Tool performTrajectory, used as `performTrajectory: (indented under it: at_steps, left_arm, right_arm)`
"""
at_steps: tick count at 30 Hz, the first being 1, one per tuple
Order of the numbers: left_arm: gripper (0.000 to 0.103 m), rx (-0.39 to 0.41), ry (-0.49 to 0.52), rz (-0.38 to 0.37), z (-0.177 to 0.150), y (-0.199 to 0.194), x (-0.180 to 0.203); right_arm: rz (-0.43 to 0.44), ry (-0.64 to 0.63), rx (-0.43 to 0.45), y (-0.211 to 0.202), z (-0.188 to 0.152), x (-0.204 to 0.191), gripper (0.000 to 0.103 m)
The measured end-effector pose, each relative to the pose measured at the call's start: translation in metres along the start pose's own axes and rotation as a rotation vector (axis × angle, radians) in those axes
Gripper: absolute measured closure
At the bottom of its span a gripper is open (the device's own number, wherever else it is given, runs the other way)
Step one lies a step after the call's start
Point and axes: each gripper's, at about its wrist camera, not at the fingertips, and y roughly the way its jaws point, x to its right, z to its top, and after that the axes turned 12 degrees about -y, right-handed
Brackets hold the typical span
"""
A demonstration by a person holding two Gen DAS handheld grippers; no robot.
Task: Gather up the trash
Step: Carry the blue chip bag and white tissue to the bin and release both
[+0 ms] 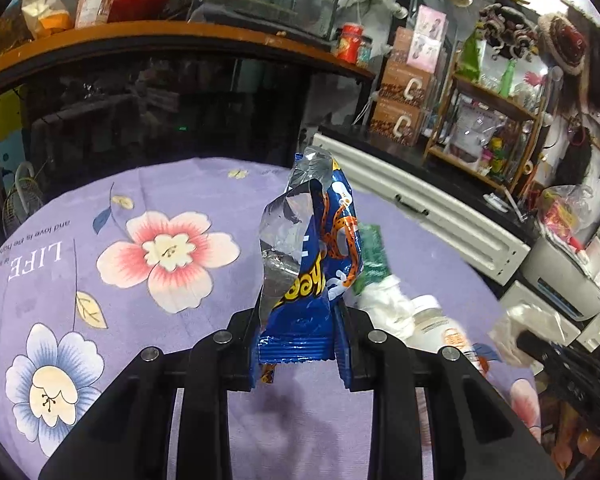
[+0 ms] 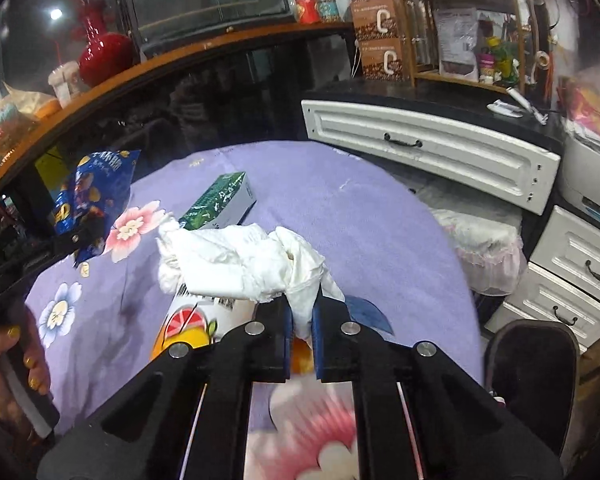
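My left gripper [image 1: 296, 320] is shut on an empty blue snack bag [image 1: 312, 256], held upright above the purple flowered tablecloth [image 1: 160, 184]; the bag also shows in the right wrist view [image 2: 92, 196]. My right gripper [image 2: 302, 312] is shut on a crumpled white tissue wad [image 2: 240, 264], lifted just over a drink bottle with a citrus label [image 2: 192, 320]. A green and white carton [image 2: 220, 202] lies on the cloth behind the tissue. In the left wrist view the tissue [image 1: 384, 300], bottle [image 1: 440, 328] and carton [image 1: 372, 252] sit right of the bag.
A dark glass cabinet with an orange top [image 2: 220, 76] stands behind the table. White drawers [image 2: 428, 148] and a cluttered shelf [image 2: 460, 40] are at the right. A padded stool [image 2: 484, 248] stands beside the table's right edge.
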Motion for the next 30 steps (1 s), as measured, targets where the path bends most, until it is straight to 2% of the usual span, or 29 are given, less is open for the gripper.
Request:
performTrajectory:
  at_steps: [6, 10, 14, 16, 22, 30]
  left_arm:
    - [0.075, 0.04, 0.065, -0.093, -0.006, -0.017, 0.029]
    - [0.075, 0.021, 0.103, -0.192, -0.017, -0.026, 0.053]
    - [0.075, 0.028, 0.16, -0.268, -0.029, -0.038, 0.075]
    - [0.075, 0.006, 0.174, -0.333, -0.036, -0.043, 0.086]
    - [0.075, -0.029, 0.27, -0.42, -0.061, -0.05, 0.12]
    - [0.075, -0.115, 0.349, -0.512, -0.091, -0.054, 0.147]
  right_arm:
    - [-0.028, 0.023, 0.034, -0.054, -0.025, 0.02, 0.095]
    - [-0.072, 0.049, 0.047, -0.086, -0.049, 0.043, 0.095]
    - [-0.13, 0.095, 0.033, -0.111, -0.08, 0.073, 0.095]
    - [-0.161, 0.139, 0.006, -0.118, -0.1, 0.093, 0.095]
    - [-0.242, 0.257, -0.096, -0.109, -0.158, 0.147, 0.095]
    - [-0.294, 0.353, -0.229, -0.06, -0.213, 0.19, 0.095]
